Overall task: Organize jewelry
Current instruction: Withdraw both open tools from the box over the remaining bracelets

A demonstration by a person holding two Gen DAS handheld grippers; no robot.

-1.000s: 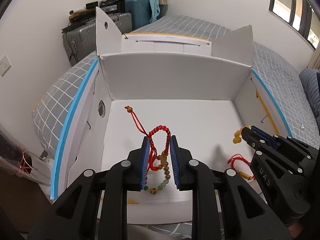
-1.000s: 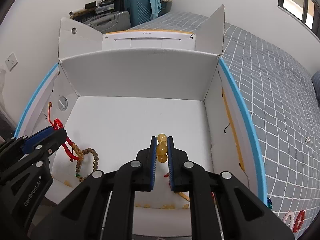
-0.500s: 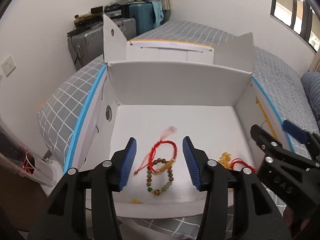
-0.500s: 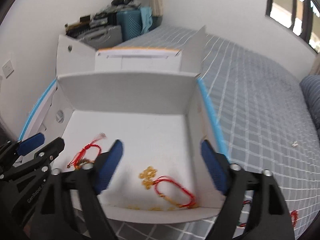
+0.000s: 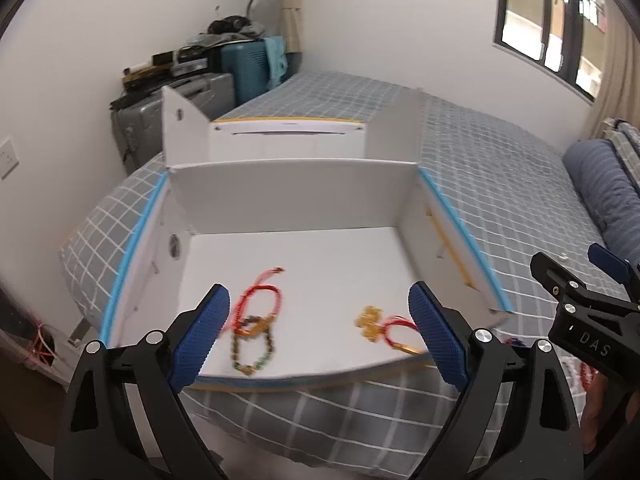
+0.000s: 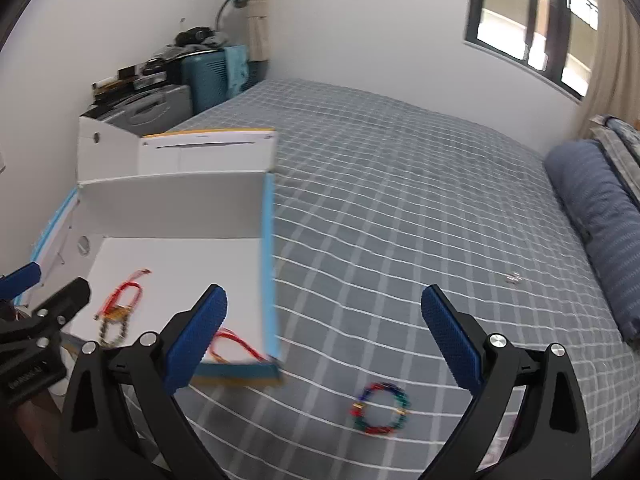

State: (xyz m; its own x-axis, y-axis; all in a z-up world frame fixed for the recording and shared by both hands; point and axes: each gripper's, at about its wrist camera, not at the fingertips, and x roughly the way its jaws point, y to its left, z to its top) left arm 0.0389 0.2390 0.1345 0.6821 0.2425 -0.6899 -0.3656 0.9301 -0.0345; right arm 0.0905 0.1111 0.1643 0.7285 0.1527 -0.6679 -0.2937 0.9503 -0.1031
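A white cardboard box (image 5: 296,196) with blue edges lies open on the bed. Inside it lie a red cord bracelet with brown and green beads (image 5: 256,324) and a yellow bead bracelet on red cord (image 5: 384,326). My left gripper (image 5: 320,334) is open and empty, above the box's near edge. My right gripper (image 6: 324,340) is open and empty, above the bedspread to the right of the box (image 6: 176,208). A multicoloured bead bracelet (image 6: 380,408) lies on the bedspread below it. The right gripper also shows in the left wrist view (image 5: 580,308).
The bed has a grey checked cover (image 6: 400,184). A blue striped pillow (image 6: 596,216) lies at the right. Suitcases and clutter (image 5: 192,88) stand behind the box by the wall. A small metal item (image 6: 512,278) lies on the cover.
Both grippers opened and let their bracelets drop into the box. Both then pulled back and up. The right gripper swung to the right over the bedspread.
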